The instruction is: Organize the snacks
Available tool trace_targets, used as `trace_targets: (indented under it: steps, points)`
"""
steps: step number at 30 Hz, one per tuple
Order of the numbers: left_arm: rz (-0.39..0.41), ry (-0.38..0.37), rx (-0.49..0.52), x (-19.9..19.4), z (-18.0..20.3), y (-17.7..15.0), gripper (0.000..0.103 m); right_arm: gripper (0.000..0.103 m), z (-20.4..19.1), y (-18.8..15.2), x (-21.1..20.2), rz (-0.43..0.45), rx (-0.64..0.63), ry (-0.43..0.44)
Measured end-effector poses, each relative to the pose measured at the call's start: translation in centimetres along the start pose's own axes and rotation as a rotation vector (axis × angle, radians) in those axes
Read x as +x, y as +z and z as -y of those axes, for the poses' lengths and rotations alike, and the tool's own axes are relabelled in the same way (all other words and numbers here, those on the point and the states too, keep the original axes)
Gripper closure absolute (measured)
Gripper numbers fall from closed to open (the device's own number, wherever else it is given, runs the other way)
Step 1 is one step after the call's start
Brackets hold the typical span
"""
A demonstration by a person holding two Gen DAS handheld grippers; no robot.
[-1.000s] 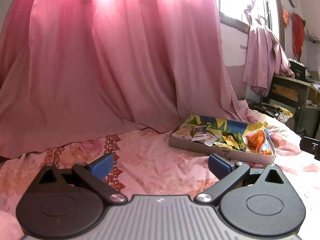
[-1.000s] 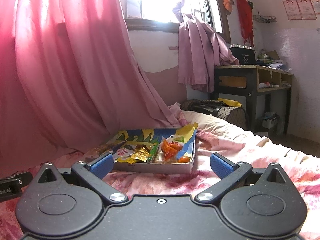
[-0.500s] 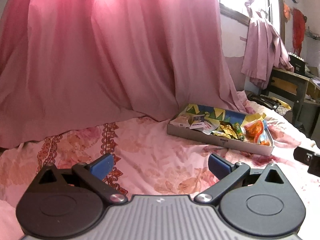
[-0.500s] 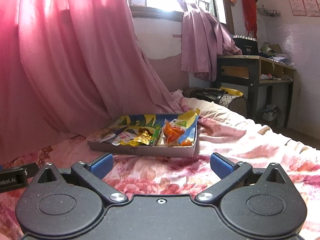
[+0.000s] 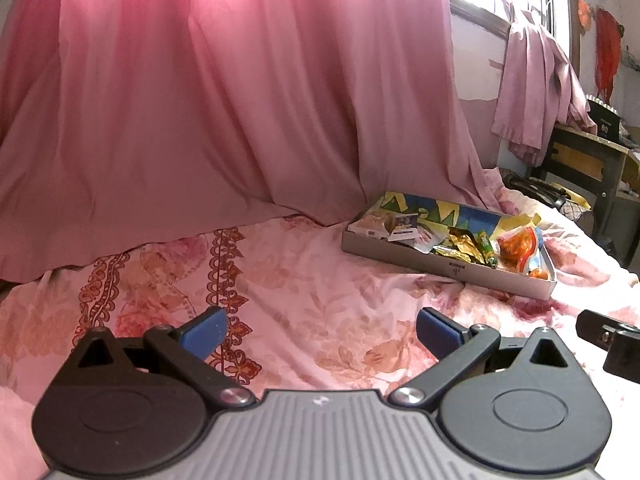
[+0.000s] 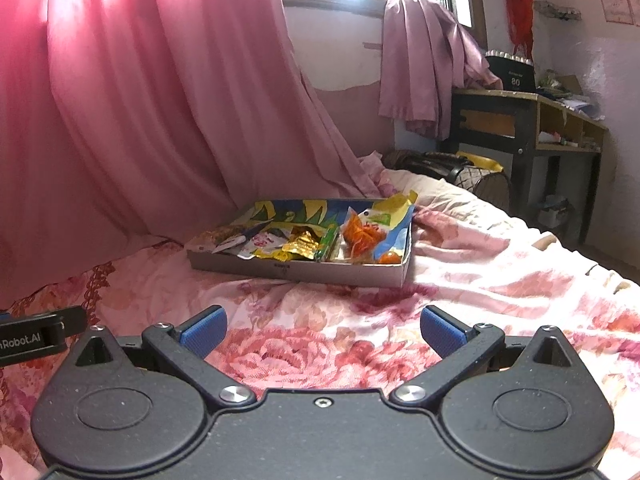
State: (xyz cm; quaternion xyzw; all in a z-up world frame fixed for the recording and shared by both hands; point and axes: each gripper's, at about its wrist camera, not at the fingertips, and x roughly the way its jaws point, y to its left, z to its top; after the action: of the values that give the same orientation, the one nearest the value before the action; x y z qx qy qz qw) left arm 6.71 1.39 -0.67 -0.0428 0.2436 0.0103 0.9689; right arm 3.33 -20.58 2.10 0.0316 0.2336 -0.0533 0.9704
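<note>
Snacks are lying heaped in a shallow cardboard box [image 6: 300, 270] that is sitting on the bed [image 6: 480, 276], whose floral pink sheet is spreading out beneath both claws. Inside the box, an orange packet [image 6: 362, 236] is resting toward the right end, a gold foil wrapper [image 6: 300, 245] is lying near the middle with a green stick-shaped snack [image 6: 325, 245] just beside it, and pale packets [image 6: 224, 238] are crowding the left end. The box's inner walls are showing a blue, yellow and green pattern.

The left claw [image 5: 320, 330] is hovering over the sheet with its blue-padded fingers [image 5: 202, 332] spread wide apart and gripping nothing; the box [image 5: 448, 266] is sitting well ahead of it and off to its right. The right claw [image 6: 322, 326] is likewise standing wide open and empty, pointing almost straight at the box, which is lying ahead of it with a stretch of sheet between.

At the right edge of the left wrist view, a dark part of the right claw [image 5: 610, 340] is showing; at the left edge of the right wrist view, a black piece of the left claw [image 6: 40, 334] is peeking in.

A pink curtain [image 5: 220, 100] is hanging behind the bed, its hem draping onto the sheet close behind the box. A dark wooden desk [image 6: 532, 120] is standing beyond the bed's far right corner.
</note>
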Motion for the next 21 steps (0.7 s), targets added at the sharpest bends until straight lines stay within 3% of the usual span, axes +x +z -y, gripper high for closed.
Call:
trace_targets:
  steps: [21]
  points:
    - [-0.076,-0.006,0.053,0.9,1.1,-0.8,0.000,0.001,-0.1,-0.6,1.2,-0.095,-0.011,0.004]
